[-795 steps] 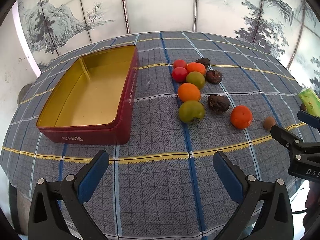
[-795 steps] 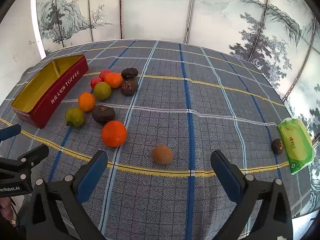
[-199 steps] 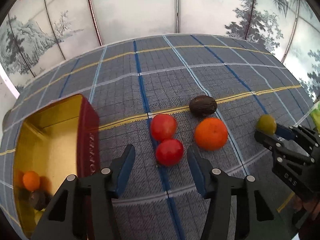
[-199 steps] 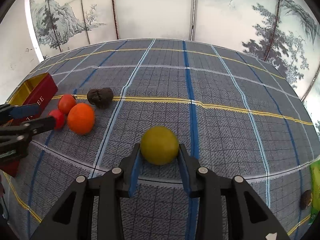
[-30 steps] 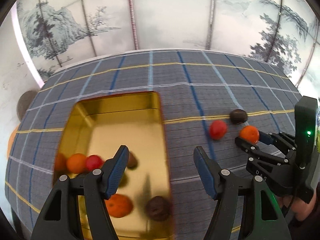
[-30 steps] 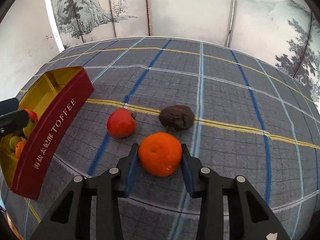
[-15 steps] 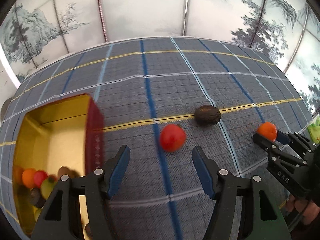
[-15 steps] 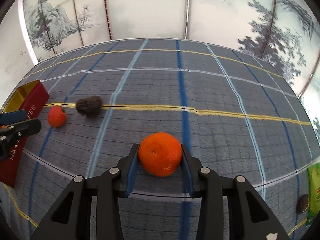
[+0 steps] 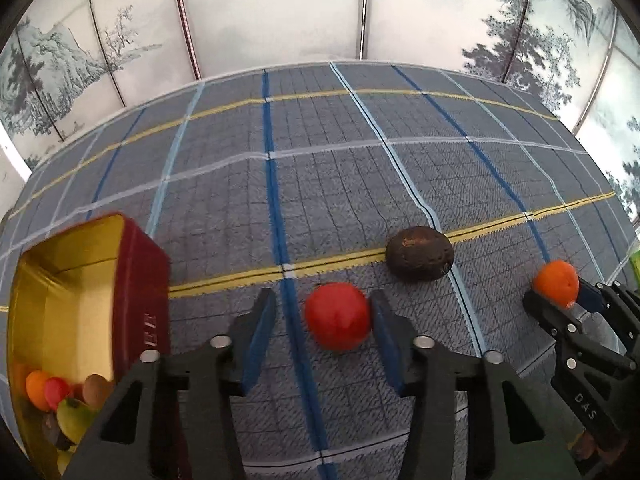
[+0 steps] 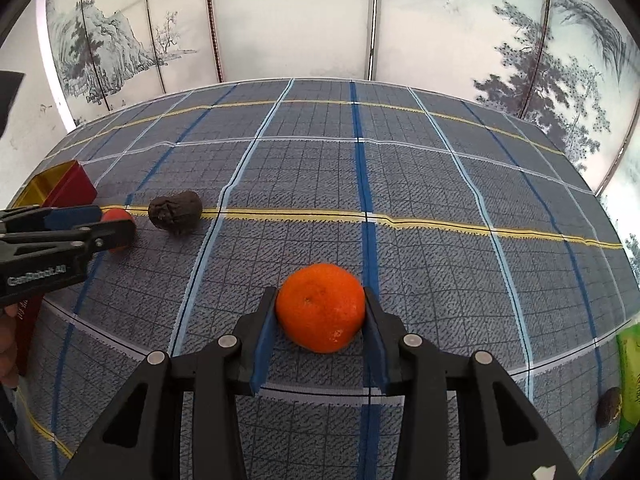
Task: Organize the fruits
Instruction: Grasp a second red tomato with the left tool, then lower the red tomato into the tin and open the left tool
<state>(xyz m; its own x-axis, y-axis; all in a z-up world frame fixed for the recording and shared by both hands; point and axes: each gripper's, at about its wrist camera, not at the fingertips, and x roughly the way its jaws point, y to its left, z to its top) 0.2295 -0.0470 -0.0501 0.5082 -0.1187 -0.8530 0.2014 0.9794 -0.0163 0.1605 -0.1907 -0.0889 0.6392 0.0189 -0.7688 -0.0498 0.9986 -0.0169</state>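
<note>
My left gripper (image 9: 322, 320) is open around a red fruit (image 9: 337, 316) that lies on the checked tablecloth; its right pad touches the fruit and a gap shows on the left. A dark wrinkled fruit (image 9: 419, 253) lies just beyond it. My right gripper (image 10: 320, 318) is shut on an orange (image 10: 321, 306) and holds it over the cloth; the gripper also shows in the left wrist view (image 9: 568, 300). The red tin with a gold inside (image 9: 64, 280) stands at the left and holds several fruits (image 9: 68, 400).
A green packet (image 10: 630, 376) and a small dark fruit (image 10: 609, 401) lie at the table's right edge. The tin (image 10: 60, 188) and the left gripper (image 10: 96, 220) are far left in the right wrist view. Painted screen panels stand behind the round table.
My left gripper has moved forward from the tin and its fingers now flank the red fruit. My right gripper still holds the orange and has swung right, away from the tin.
</note>
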